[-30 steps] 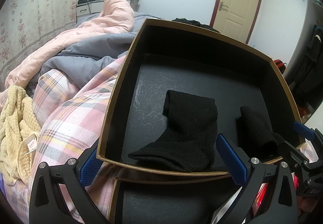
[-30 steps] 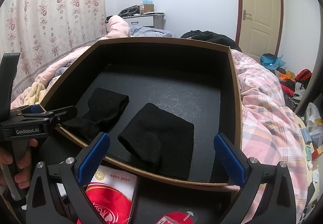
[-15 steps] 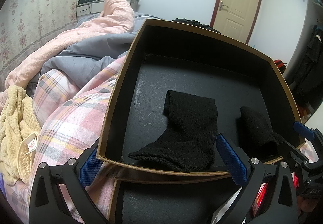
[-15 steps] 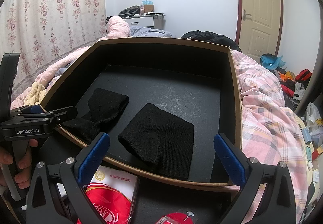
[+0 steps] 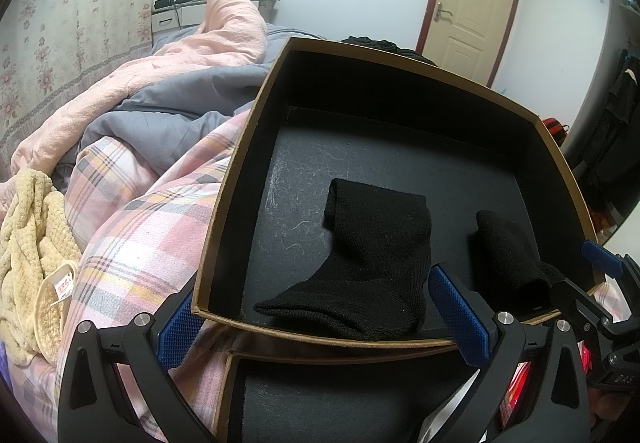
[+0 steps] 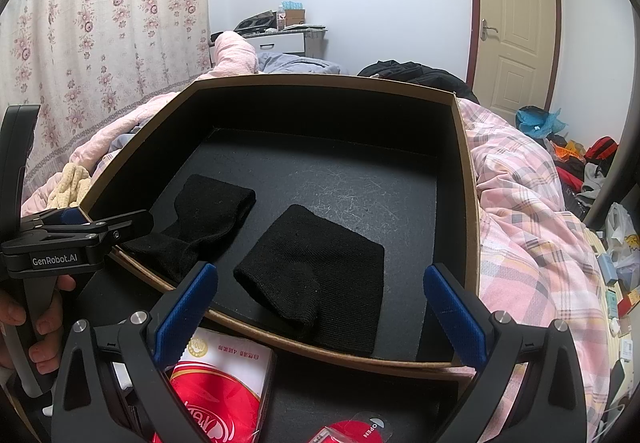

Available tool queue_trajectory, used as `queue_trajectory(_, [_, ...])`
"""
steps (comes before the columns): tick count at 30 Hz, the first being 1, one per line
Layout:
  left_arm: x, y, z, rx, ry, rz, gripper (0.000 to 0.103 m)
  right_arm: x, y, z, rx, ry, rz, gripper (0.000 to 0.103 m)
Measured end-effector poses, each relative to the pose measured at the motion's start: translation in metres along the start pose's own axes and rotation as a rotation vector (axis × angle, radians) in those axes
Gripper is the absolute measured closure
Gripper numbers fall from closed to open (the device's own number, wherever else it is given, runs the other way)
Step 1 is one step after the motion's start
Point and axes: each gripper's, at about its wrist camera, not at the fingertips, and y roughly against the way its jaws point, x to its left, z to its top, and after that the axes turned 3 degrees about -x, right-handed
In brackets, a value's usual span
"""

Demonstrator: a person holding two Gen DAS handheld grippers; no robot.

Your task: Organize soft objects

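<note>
Right wrist view: two black socks (image 6: 320, 267) (image 6: 204, 219) inside one box (image 6: 466, 179).

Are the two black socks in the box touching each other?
Apart. The right wrist view shows bare box floor between the left sock and the folded right sock.

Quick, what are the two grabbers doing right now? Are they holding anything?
Left gripper: open, holding nothing, in front of the box.
Right gripper: open, holding nothing, with a black sock lying past its fingers.
</note>
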Motion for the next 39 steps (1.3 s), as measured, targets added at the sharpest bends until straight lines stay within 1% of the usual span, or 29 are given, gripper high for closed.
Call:
queue_trajectory(33, [0.0,0.0,-0.0003,0.0,-0.001,0.0,0.0,-0.0002,0.0001,-0.0003,0.0,-0.001,0.001,0.001])
queue_trajectory(35, [0.0004,0.0004,-0.0001,0.004,-0.002,-0.004,0.0,-0.0002,0.0002,-0.0002,-0.001,-0.001,0.001,0.001])
queue_trajectory(39, [0.0086,0.0086,0.0022,-0.011,0.03,-0.047,0.0,-0.0015,0.0002,0.0006,-0.002,-0.01,0.003,0.001])
